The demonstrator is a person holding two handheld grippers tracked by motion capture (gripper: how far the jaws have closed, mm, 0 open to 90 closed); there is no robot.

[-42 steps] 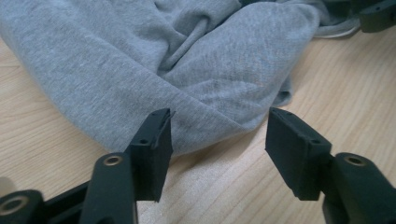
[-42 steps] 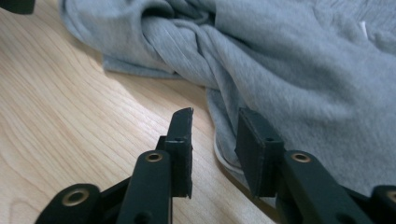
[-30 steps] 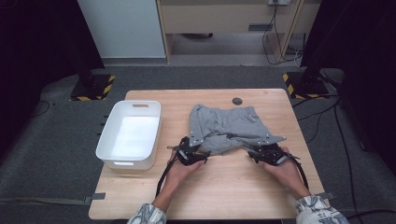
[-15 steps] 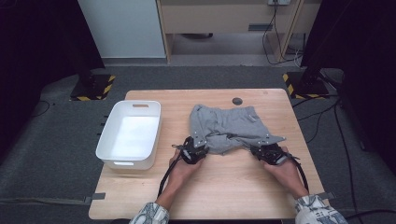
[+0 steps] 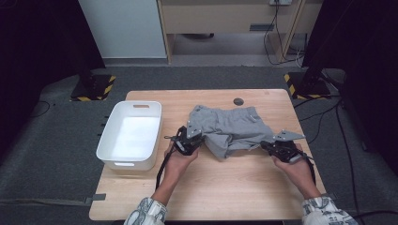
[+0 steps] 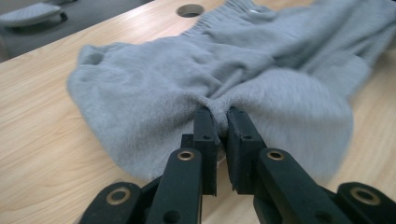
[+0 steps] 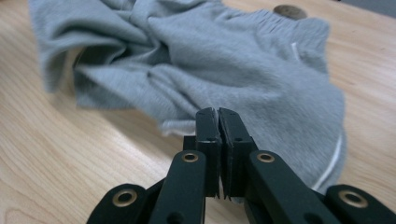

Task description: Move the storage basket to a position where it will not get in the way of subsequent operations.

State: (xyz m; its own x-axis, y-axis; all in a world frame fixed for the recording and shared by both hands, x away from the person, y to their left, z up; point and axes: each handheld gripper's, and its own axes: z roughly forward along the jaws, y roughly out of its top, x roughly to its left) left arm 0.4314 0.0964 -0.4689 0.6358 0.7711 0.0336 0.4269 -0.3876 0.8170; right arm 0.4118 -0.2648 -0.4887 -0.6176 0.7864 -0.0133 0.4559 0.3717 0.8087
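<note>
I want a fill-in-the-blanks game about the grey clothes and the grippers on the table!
1. The left hand-held gripper is pinching the ____ garment.
2. The right hand-held gripper has its jaws ____ on that same garment's edge.
3. To the left of the garment stands a white ____.
4. The wooden table has a small round ____ near its far edge.

Missing words: grey; shut; tub; hole

A pale wooden table (image 5: 225, 187) with a round cable hole (image 5: 238, 101) near its far edge stands on grey carpet (image 5: 51, 140). Beyond it, a light wooden cabinet (image 5: 225, 18) sits beside a white panel (image 5: 122, 28), with cables (image 5: 281, 42) hanging at the cabinet's right. Yellow-and-black striped bases (image 5: 94, 88) flank the table's far corners. Both sides are dark.
</note>
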